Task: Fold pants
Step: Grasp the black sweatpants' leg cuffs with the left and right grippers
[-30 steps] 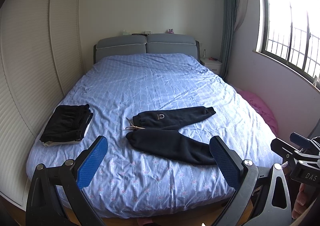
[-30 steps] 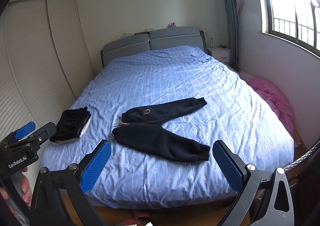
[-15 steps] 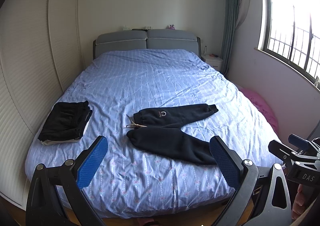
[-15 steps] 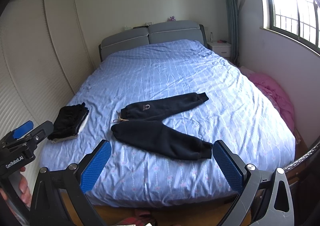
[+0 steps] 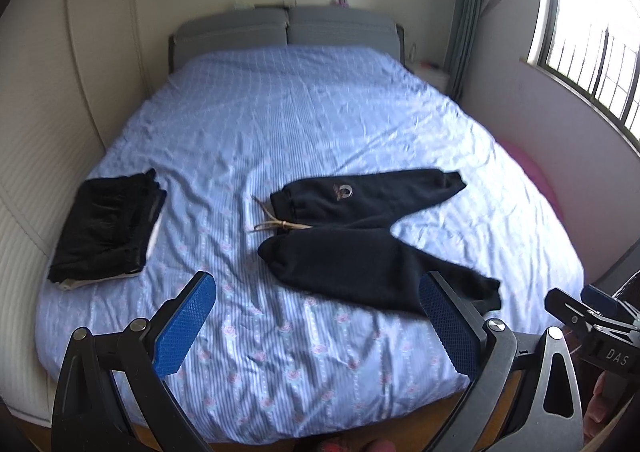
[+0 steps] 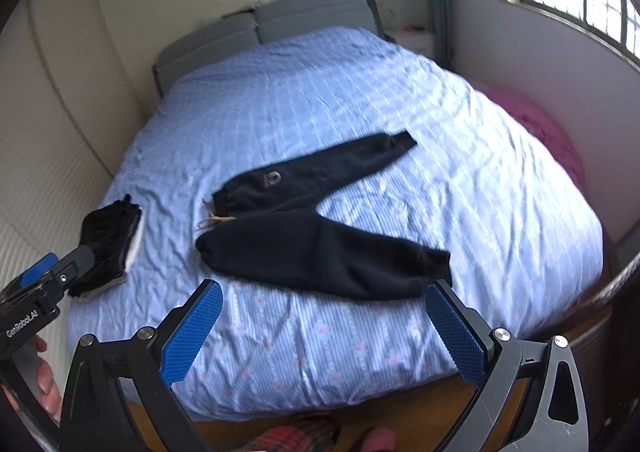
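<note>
- The dark navy fleece pants (image 5: pixel 372 240) (image 6: pixel 320 228) lie spread flat on the bed with the light blue striped sheet (image 5: pixel 304 124) (image 6: pixel 460 180), near its foot edge, the two legs opened in a V and the tan drawstring (image 5: pixel 276 226) at the waist
- A folded black pile of clothes (image 5: pixel 106 228) (image 6: pixel 108 240) lies on the left side of the bed, well apart from the pants
- The left claw (image 5: pixel 316 326) is wide and holds nothing, above the foot of the bed
- The right claw (image 6: pixel 320 332) is wide also, with nothing between its blue pads
</note>
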The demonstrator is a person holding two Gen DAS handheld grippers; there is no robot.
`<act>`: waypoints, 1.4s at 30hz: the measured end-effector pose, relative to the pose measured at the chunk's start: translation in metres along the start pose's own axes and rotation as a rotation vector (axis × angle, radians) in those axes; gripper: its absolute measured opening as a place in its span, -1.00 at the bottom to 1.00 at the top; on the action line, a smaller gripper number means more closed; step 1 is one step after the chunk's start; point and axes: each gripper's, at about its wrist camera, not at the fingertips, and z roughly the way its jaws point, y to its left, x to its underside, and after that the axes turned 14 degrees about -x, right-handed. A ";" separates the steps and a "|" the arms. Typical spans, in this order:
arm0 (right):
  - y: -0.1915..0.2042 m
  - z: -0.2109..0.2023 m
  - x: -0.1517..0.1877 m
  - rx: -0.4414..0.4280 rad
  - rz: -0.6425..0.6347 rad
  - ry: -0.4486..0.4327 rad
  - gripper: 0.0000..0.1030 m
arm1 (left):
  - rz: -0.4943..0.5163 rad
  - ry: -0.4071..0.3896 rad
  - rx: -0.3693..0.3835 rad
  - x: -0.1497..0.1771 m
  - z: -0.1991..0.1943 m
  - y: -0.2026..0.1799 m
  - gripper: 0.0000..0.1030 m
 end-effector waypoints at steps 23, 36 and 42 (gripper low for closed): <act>-0.146 0.231 0.064 0.199 0.488 0.179 0.65 | -0.091 0.448 0.019 0.052 0.313 -0.032 0.89; -0.174 0.255 0.045 0.170 0.451 0.227 -0.50 | -0.193 0.553 0.022 0.049 0.325 -0.028 -0.70; -0.151 0.191 0.000 0.068 0.356 0.172 -0.68 | -0.176 0.491 0.052 0.030 0.265 -0.025 -0.75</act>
